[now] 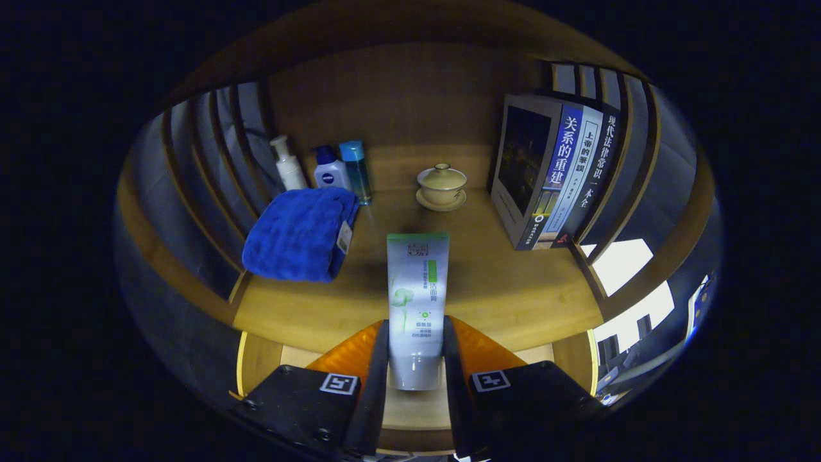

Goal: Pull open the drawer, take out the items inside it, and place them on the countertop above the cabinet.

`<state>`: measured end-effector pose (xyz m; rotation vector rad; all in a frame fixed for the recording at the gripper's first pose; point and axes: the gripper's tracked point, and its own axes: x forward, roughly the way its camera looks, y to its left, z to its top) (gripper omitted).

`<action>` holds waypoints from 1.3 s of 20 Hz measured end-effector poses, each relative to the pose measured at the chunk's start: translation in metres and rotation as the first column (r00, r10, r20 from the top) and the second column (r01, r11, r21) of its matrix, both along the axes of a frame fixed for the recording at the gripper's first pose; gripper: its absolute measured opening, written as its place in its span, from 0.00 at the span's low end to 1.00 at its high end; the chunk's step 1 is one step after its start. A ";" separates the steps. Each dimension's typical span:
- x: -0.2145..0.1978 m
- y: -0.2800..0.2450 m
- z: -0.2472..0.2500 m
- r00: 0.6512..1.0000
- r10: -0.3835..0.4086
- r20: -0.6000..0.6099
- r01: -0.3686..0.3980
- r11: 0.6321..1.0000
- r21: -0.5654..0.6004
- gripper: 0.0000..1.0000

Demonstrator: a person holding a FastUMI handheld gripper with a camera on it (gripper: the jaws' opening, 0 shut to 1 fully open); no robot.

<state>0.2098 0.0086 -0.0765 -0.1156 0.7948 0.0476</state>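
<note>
The gripper [415,359] points forward and level, its jaws closed in from both sides on a held tube [417,301].

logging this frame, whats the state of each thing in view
gripper: fingers shut on the tube
tube: held, cap end toward the camera
blue towel: folded, lying on the countertop
lidded cup: lid on, on its saucer
books: upright
three bottles: upright, capped

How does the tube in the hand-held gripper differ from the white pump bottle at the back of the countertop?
The tube is clamped between the fingers of the hand-held gripper, pointing away along them; the white pump bottle stands upright and untouched. The tube is flat, with green print and a green end; the pump bottle is round and plain, with a pump head. The tube is ahead of the blue towel, the pump bottle behind it. Both are mostly white.
</note>
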 end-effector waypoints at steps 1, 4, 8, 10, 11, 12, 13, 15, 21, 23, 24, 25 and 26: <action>0.007 0.000 -0.003 1.000 -0.009 0.004 0.009 1.000 0.001 0.51; 0.025 0.002 -0.016 1.000 -0.024 0.011 0.024 1.000 0.001 0.51; 0.037 0.008 -0.027 0.999 -0.017 0.034 0.017 1.000 -0.019 0.53; 0.041 0.010 -0.021 0.997 -0.002 0.078 0.004 1.000 -0.021 0.56; 0.040 0.011 -0.018 0.995 0.006 0.096 -0.004 1.000 -0.018 0.58; 0.037 0.011 -0.014 0.994 0.011 0.112 -0.009 1.000 -0.019 0.61; 0.033 0.010 -0.011 0.992 0.014 0.124 -0.012 1.000 -0.018 0.63; 0.022 0.012 -0.006 0.988 0.029 0.151 -0.029 1.000 -0.002 0.84; -0.012 -0.003 0.018 0.959 0.061 0.278 -0.056 0.998 -0.023 1.00; -0.024 -0.004 0.033 0.937 0.068 0.341 -0.065 0.998 -0.021 1.00; -0.033 -0.005 0.040 0.929 0.066 0.363 -0.066 0.998 -0.012 1.00; -0.044 -0.004 0.044 0.923 0.062 0.379 -0.072 0.997 0.011 1.00; -0.056 -0.003 0.048 0.917 0.052 0.396 -0.073 0.997 0.040 1.00</action>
